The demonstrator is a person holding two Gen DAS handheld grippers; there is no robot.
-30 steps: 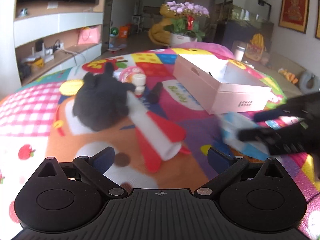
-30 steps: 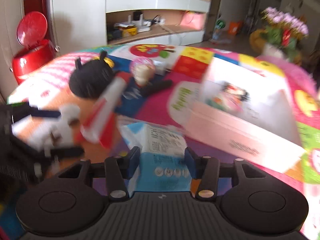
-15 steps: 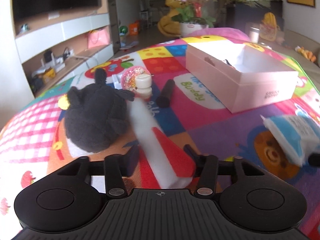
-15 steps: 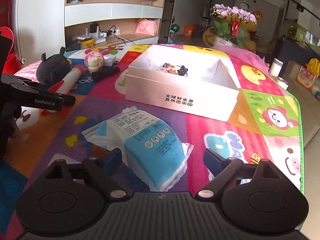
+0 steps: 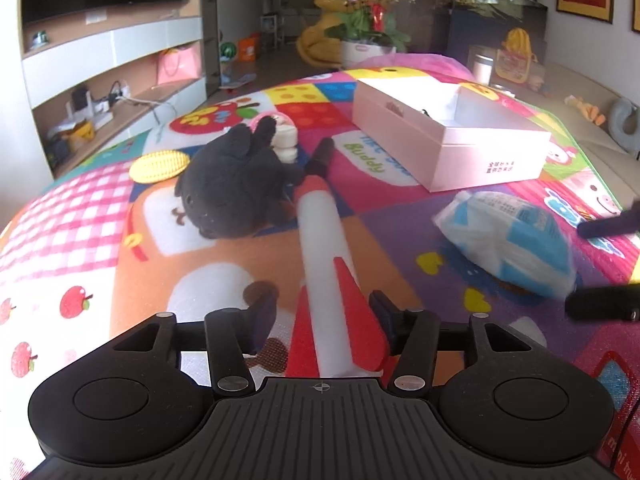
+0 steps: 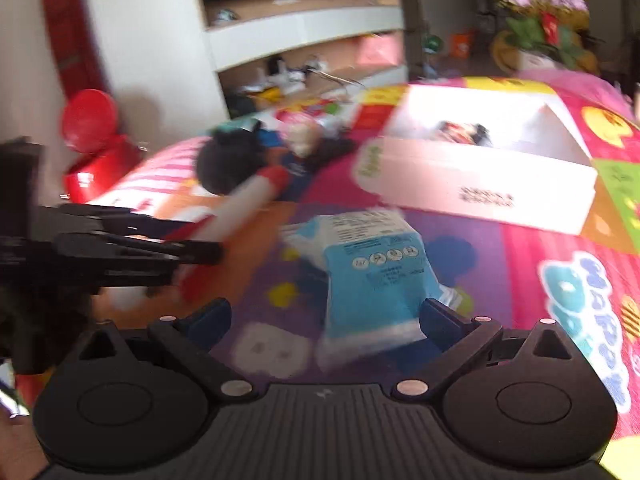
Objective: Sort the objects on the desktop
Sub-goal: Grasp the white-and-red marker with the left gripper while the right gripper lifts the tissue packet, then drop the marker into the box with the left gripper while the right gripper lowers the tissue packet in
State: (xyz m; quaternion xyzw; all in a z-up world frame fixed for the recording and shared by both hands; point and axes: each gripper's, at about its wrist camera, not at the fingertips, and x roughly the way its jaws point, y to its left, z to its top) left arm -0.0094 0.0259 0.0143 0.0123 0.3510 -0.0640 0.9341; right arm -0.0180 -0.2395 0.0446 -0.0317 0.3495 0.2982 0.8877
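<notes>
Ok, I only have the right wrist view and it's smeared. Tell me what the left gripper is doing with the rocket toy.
Observer: The rocket toy lies tail-first between the fingers of the left gripper. The jaws have just been opening, with a gap on its left side.
Operator: Give me what sits past its nose.
Observer: A black cylinder, roughly in line with it.
Operator: Name anything hidden by the plush.
Observer: A yellow corn toy, on the far side of the black plush from the rocket toy.
</notes>
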